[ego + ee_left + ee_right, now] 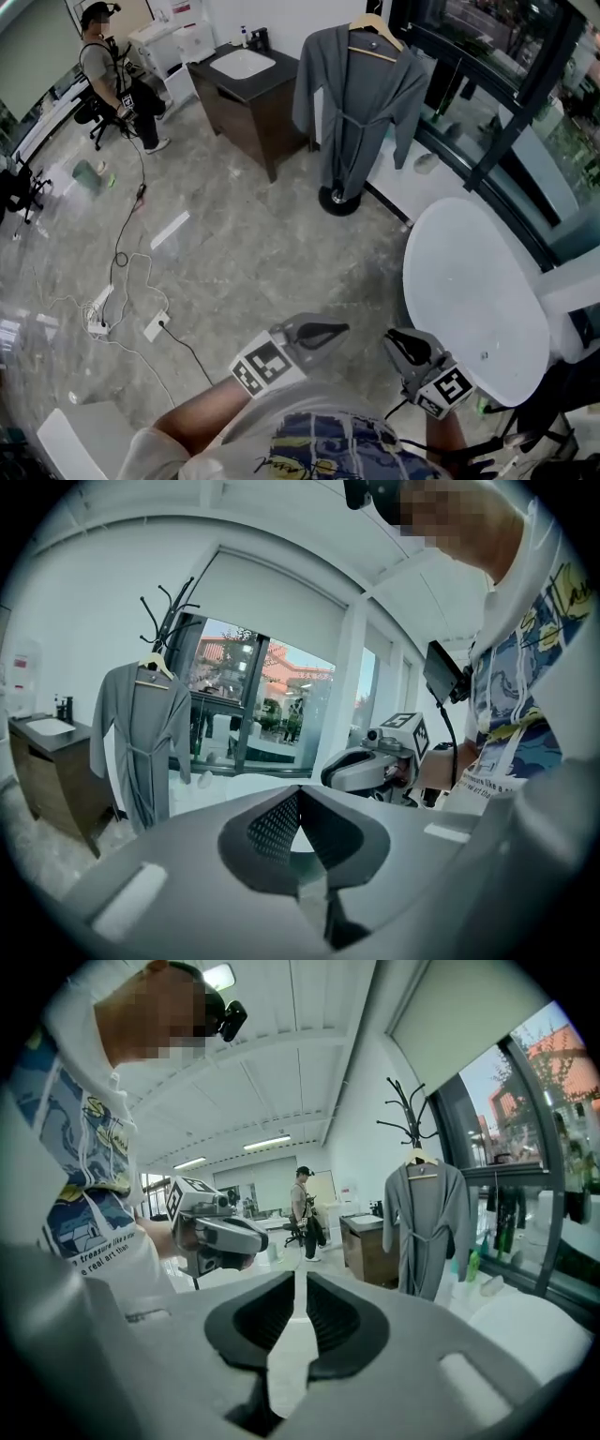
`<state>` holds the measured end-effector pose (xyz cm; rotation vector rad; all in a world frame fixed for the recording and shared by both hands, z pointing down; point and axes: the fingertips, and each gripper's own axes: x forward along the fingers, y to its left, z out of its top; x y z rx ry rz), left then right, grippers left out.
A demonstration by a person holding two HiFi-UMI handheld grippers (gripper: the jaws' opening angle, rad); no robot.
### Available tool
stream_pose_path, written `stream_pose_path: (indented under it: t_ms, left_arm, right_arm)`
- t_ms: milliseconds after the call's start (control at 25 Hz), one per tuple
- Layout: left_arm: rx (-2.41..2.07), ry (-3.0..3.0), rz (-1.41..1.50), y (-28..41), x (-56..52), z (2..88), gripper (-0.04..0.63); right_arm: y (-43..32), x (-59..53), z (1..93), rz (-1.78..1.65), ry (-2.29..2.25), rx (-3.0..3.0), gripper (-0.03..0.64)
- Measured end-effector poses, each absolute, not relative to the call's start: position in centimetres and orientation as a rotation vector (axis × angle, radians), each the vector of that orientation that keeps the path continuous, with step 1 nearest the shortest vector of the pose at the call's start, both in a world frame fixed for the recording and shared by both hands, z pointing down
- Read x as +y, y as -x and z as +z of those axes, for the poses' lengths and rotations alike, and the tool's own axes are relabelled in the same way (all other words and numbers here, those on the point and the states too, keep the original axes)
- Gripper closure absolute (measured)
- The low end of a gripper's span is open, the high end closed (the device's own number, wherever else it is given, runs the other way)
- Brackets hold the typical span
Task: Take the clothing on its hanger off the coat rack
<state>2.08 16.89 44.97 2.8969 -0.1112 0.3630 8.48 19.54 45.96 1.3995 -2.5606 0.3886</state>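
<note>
While the robe (356, 112) hangs straight down, left claw (337, 330) closed; right claw (394, 339) slightly apart

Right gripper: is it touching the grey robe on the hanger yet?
Apart. The head view shows the right gripper at the bottom of the frame, and the grey robe hanging on the coat rack across a wide stretch of floor.
</note>
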Motion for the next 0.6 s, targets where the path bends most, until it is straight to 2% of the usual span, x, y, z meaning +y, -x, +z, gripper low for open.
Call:
stream_pose_path:
  t_ms: [600]
  left_arm:
    - [-0.225, -2.875, 0.33, 1.1, 0.0, 44.8, 0.592]
  right_arm:
    - [-6.3, 1.1, 44.7, 0.374, -1.298, -2.587, 0.577]
